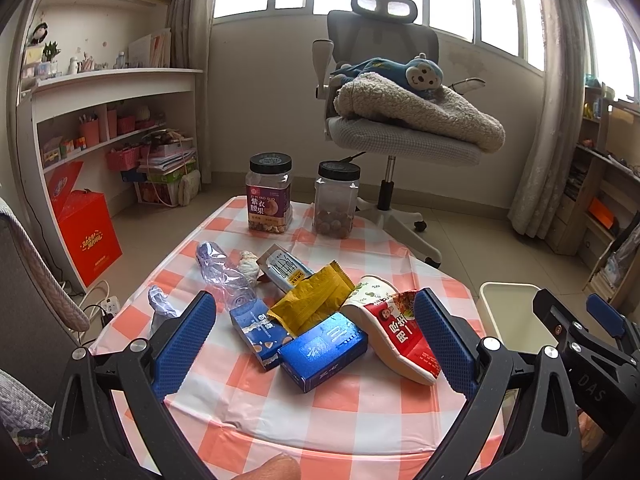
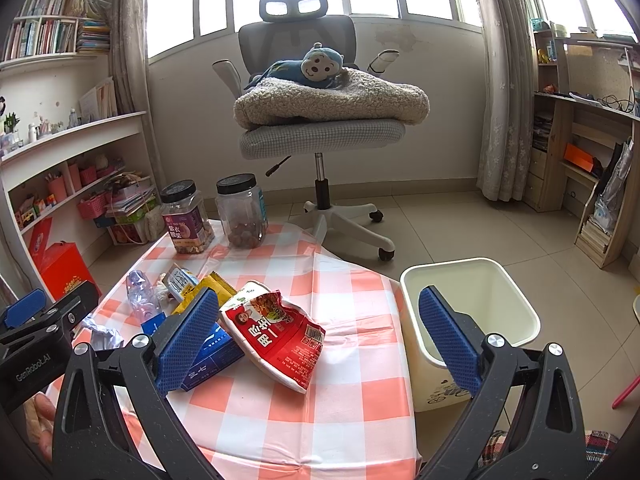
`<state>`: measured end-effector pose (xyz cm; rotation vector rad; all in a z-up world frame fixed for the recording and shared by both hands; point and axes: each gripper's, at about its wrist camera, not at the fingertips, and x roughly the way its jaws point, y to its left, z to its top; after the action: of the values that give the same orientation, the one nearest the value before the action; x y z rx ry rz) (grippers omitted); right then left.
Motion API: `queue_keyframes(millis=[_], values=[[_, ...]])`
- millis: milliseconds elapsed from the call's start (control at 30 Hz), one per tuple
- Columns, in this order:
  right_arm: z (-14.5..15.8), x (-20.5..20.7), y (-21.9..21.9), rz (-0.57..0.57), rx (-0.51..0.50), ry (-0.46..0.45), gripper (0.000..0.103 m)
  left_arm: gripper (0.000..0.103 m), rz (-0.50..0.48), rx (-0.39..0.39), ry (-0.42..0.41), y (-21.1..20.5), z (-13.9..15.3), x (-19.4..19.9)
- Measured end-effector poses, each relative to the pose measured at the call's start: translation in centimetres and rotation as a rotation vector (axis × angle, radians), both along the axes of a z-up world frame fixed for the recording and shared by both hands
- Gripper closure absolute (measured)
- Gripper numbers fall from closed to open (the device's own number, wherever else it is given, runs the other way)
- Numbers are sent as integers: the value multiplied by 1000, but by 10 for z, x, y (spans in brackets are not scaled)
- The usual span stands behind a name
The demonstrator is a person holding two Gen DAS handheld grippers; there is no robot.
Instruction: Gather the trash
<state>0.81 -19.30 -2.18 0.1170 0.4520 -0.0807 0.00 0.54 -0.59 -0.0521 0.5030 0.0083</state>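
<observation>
A heap of trash lies on the checked table [image 1: 340, 408]: a blue box [image 1: 324, 350], a yellow wrapper [image 1: 312, 300], a crushed red noodle cup [image 1: 394, 332] [image 2: 276, 336], a crushed clear bottle [image 1: 224, 276], a blue-white carton [image 1: 260, 330], a drink carton [image 1: 284, 268] and crumpled paper [image 1: 160, 304]. My left gripper [image 1: 316, 348] hangs open above the near side of the heap, holding nothing. My right gripper [image 2: 320, 344] is open too, between the red cup and the cream bin [image 2: 472, 312], and empty.
Two black-lidded jars [image 1: 269, 194] [image 1: 335, 200] stand at the table's far edge. A swivel chair [image 2: 320, 132] with a blanket and a plush monkey sits beyond. Shelves line the left wall, with a red box [image 1: 86, 236] on the floor.
</observation>
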Motion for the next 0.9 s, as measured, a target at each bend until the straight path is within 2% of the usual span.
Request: queue_keyframes(millis=[333, 900], values=[[0, 0, 0, 2, 0, 2, 7, 7, 1, -2, 3, 2, -10, -2], [-2, 2, 0, 2, 1, 2, 7, 7, 3, -5, 5, 2, -8, 0]])
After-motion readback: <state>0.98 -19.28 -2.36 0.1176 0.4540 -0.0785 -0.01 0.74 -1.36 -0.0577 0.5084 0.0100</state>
